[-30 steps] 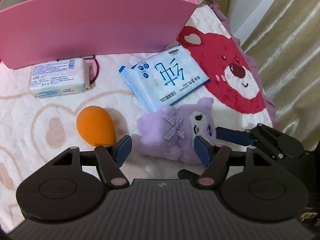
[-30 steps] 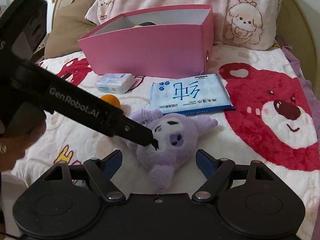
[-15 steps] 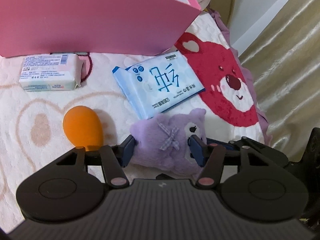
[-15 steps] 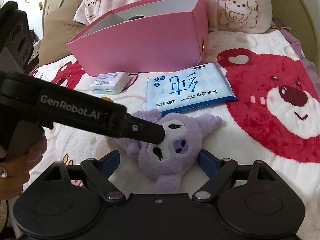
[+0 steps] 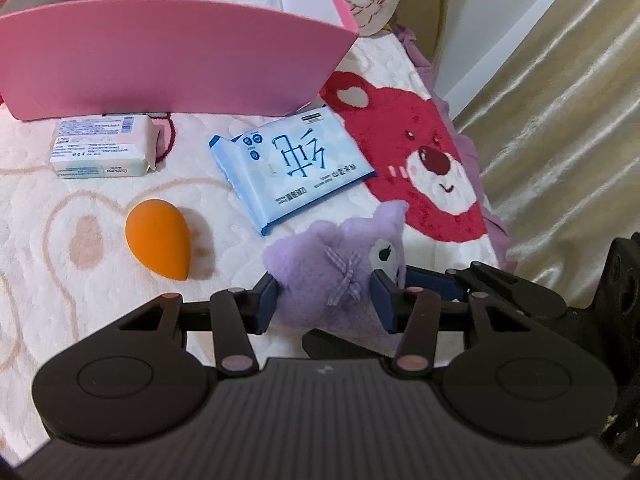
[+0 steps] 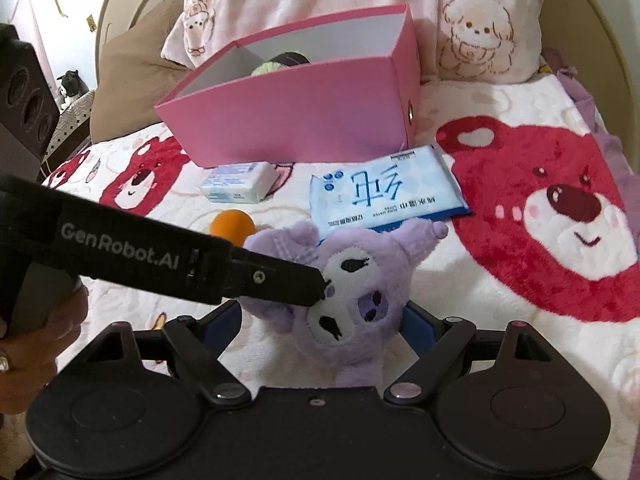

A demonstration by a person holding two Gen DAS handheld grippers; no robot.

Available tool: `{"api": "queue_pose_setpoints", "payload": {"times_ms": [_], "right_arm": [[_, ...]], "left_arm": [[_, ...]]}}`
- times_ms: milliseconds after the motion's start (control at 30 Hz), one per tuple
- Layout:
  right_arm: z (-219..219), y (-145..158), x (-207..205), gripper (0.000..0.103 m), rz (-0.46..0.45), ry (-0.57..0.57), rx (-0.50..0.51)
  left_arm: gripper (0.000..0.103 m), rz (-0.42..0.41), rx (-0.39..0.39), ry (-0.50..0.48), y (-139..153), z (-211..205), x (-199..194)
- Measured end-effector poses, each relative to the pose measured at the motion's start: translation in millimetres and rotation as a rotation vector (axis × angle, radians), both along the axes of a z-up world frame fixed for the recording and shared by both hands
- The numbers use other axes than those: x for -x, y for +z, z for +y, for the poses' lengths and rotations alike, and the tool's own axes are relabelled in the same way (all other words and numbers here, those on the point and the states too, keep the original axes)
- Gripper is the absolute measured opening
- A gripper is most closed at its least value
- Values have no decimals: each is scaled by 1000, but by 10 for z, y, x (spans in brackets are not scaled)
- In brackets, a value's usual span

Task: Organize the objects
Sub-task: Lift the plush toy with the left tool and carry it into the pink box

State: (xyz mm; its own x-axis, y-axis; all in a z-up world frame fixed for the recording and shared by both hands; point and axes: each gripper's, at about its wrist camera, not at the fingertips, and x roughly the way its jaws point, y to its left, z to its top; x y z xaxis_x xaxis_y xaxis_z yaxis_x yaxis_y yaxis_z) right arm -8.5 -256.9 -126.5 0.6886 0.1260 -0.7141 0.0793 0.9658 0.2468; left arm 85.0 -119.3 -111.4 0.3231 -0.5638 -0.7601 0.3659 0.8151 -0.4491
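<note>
Plush [image 5: 340, 276] is sitting on the bed before the box [image 5: 172, 64]; left tool [image 5: 324, 300], jaws just closing, is now gripping it for boxing, while right tool [image 6: 324, 320] is waiting open.

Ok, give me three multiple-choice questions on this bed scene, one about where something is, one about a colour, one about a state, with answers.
1. Where does the orange sponge lie?
A. inside the pink box
B. on the blanket, in front of the pink box
C. on the wipes pack

2. What colour is the plush toy?
A. purple
B. green
C. red

3. What is the left gripper doing?
A. standing open over the soap bar
B. closed on nothing
C. clamping the plush toy

Answers: 1 B, it rests on the blanket short of the pink box. 2 A, its fur is purple. 3 C, the jaws, which have just been closing, press both sides of the toy.
</note>
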Motion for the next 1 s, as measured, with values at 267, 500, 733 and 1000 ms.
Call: {"api": "queue_pose_setpoints", "payload": {"times_ms": [267, 500, 733, 1000], "right_arm": [[62, 239, 102, 87, -39, 39, 29], [9, 486, 157, 64, -89, 52, -25], [104, 761, 126, 57, -111, 80, -17], [217, 1176, -37, 57, -118, 109, -12]], "left_arm": [[40, -7, 44, 36, 222, 160, 150], [40, -74, 54, 68, 506, 330, 270], [40, -122, 62, 95, 800, 480, 325], [40, -160, 63, 114, 1220, 656, 281]]}}
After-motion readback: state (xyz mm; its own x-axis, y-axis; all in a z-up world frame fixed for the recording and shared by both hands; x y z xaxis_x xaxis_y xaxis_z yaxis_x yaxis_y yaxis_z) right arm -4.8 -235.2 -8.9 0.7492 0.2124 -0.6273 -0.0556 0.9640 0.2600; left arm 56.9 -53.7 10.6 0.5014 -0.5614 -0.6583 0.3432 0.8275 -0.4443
